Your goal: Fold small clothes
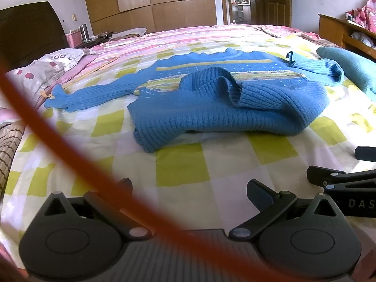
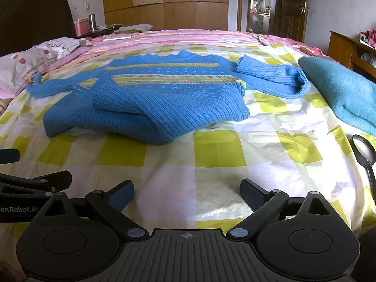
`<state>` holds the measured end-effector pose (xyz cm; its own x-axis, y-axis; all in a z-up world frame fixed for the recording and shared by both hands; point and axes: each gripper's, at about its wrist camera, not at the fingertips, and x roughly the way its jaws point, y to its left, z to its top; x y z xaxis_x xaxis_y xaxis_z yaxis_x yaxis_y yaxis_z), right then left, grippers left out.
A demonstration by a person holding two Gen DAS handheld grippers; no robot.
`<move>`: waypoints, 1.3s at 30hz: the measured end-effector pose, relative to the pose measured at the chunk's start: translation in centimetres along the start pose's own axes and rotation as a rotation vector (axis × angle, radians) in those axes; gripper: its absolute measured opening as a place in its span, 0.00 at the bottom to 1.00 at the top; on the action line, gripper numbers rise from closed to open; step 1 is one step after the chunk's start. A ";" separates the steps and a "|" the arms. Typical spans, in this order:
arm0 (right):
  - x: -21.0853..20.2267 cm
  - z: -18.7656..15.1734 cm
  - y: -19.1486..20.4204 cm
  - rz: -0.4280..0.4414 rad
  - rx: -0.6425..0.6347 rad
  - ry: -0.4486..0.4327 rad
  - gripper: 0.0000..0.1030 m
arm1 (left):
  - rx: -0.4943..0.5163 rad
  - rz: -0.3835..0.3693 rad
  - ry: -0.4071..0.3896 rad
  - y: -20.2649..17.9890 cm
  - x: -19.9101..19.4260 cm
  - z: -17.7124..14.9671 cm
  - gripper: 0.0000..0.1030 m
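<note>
**Sweater half folded, both tools free**

Left wrist view: left tool (image 1: 189,191) spread wide, grasping nothing, held low over the checked bedspread (image 1: 183,164) short of the garment. Blue knit sweater (image 1: 211,110) lying on the bed ahead, hem doubled up over the patterned chest, a ribbed flap standing in a loose hump on top. One sleeve (image 1: 89,96) stretched out flat toward the pillows, the other sleeve (image 1: 317,68) bent back on itself beside a teal cloth (image 1: 347,70). Blurred orange cable (image 1: 70,145) crossing close to the lens. Part of the right tool visible at the frame's right edge.

Right wrist view: right tool (image 2: 186,192) likewise spread and empty, well short of the sweater (image 2: 152,115). Sleeves (image 2: 277,80) not yet brought in. Black magnifier (image 2: 363,152) on the bed at the far right.

Judged stage: body fold made, sleeves pending. Next move likely calling for a pinch on each cuff, drawing both across the body, then flattening the raised flap.
</note>
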<state>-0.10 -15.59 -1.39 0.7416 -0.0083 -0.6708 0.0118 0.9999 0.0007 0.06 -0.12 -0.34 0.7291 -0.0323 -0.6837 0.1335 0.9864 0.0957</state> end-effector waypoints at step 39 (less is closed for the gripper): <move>3.0 9.2 0.6 0.169 -0.035 -0.062 0.75 | -0.072 -0.005 -0.069 7.3 5.1 7.5 1.00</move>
<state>8.34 -15.06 3.44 0.7710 0.1602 -0.6164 -0.1390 0.9868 0.0826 9.77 5.73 2.26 0.7735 -0.0461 -0.6321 0.0905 0.9952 0.0382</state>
